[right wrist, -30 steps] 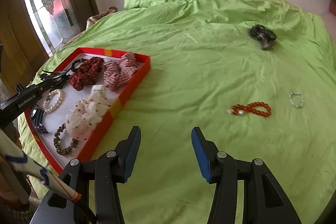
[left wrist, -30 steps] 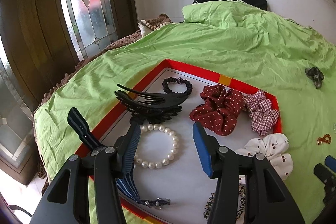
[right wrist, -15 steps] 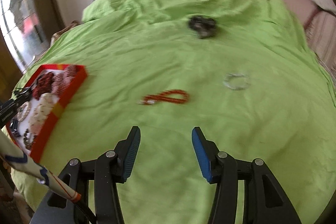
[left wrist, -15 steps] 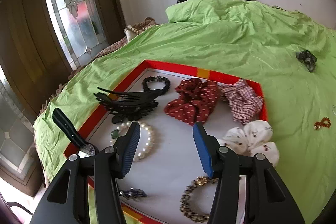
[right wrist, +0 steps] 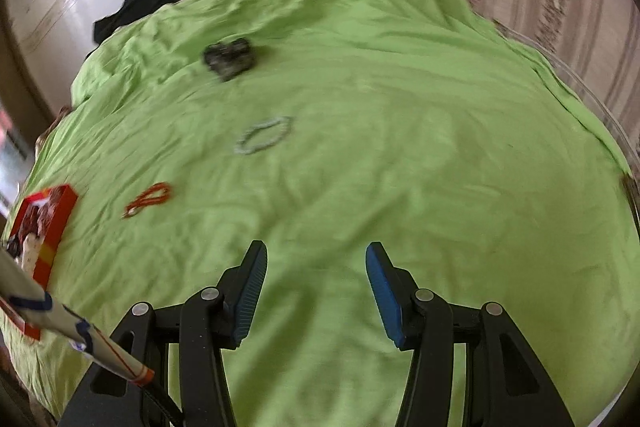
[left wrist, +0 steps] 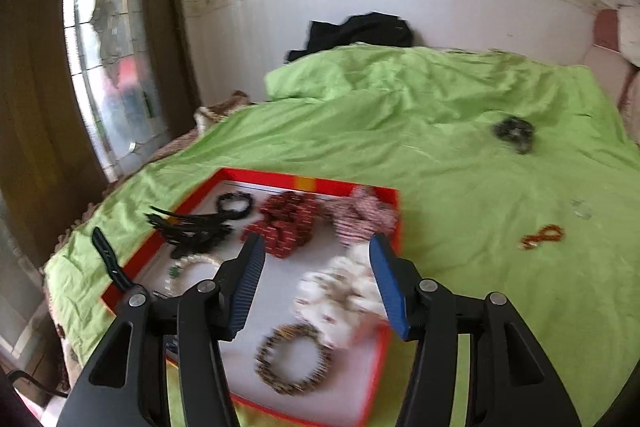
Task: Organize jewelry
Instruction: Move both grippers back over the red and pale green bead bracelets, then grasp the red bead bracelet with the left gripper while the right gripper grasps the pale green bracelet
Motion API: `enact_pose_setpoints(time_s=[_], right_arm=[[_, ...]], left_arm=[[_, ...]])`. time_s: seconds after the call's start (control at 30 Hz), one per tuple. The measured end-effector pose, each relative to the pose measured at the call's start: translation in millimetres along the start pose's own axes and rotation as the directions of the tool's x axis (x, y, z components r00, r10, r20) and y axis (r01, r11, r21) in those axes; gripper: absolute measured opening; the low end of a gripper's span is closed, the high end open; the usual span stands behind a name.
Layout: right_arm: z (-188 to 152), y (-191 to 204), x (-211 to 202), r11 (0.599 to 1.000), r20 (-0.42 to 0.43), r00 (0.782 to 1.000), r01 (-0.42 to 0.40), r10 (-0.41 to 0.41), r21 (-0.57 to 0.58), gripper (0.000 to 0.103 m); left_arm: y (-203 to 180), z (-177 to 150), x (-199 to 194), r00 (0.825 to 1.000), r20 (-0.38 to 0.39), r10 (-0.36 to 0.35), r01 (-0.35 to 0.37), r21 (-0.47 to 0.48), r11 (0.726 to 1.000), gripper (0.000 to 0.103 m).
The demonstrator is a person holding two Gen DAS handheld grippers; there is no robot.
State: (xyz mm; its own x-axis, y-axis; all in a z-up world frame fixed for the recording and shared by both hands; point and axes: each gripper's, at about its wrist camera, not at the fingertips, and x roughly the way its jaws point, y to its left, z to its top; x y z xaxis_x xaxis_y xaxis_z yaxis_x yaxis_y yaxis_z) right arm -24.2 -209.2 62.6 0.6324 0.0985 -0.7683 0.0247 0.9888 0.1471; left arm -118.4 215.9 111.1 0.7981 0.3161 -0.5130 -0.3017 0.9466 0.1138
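Green bedsheet (left wrist: 460,187) covers the whole bed, wrinkled, with a black garment (left wrist: 360,31) at its far edge by the wall. Red-rimmed tray (left wrist: 304,183) with white floor sits on the sheet at near left. In the tray: white dotted scrunchie (left wrist: 340,291) near right, dark red dotted scrunchie (left wrist: 286,223) centre, red-white check scrunchie (left wrist: 360,217) at far right corner, black claw clip (left wrist: 192,231) on the left, brown bead bracelet (left wrist: 294,361) nearest, pearl bracelet (left wrist: 192,263) partly behind the left finger, black bead bracelet (left wrist: 235,203) at far left.

Loose on the sheet, right of the tray and well apart: dark scrunchie (right wrist: 229,59) farthest, clear bead bracelet (right wrist: 264,135) in the middle, orange bead bracelet (right wrist: 148,199) closest to the tray.

Left gripper (left wrist: 316,277) hovers over the tray, jaws spread, widening a little just now, nothing pinched. Right gripper (right wrist: 316,283) over bare sheet, jaws spread, empty. Frames motion-blurred.
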Motion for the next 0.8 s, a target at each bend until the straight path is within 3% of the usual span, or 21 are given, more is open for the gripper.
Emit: enact_pose_setpoints(time_s=[0.07, 0.23, 0.5, 0.53, 0.63, 0.8], right_arm=[[3, -14, 3, 1.0, -0.002, 1.0, 0.005, -0.005, 0.027, 0.055], [10, -25, 11, 0.999, -0.007, 1.0, -0.009, 0.009, 0.048, 0.055], [36, -4, 42, 0.997, -0.016, 0.996, -0.083, 0.083, -0.001, 0.055], [40, -1, 46, 0.995, -0.018, 0.995, -0.098, 0.098, -0.006, 0.055], [52, 6, 58, 0.989, -0.017, 0.989, -0.148, 0.148, -0.014, 0.054], [77, 10, 86, 0.982, -0.024, 0.981, -0.191, 0.191, -0.003, 0.05]], left_arm=[[-14, 3, -8, 0.998, -0.015, -0.062, 0.063, 0.022, 0.998, 0.06], [-56, 8, -15, 0.987, -0.05, -0.15, 0.155, 0.131, 0.979, 0.062], [-136, 9, 16, 0.939, -0.191, -0.285, 0.327, 0.25, 0.911, 0.061], [-142, 9, 22, 0.934, -0.204, -0.294, 0.34, 0.253, 0.905, 0.057], [-165, 14, 45, 0.898, -0.279, -0.339, 0.406, 0.232, 0.884, 0.038], [-191, 22, 77, 0.836, -0.354, -0.419, 0.5, 0.177, 0.848, 0.036]])
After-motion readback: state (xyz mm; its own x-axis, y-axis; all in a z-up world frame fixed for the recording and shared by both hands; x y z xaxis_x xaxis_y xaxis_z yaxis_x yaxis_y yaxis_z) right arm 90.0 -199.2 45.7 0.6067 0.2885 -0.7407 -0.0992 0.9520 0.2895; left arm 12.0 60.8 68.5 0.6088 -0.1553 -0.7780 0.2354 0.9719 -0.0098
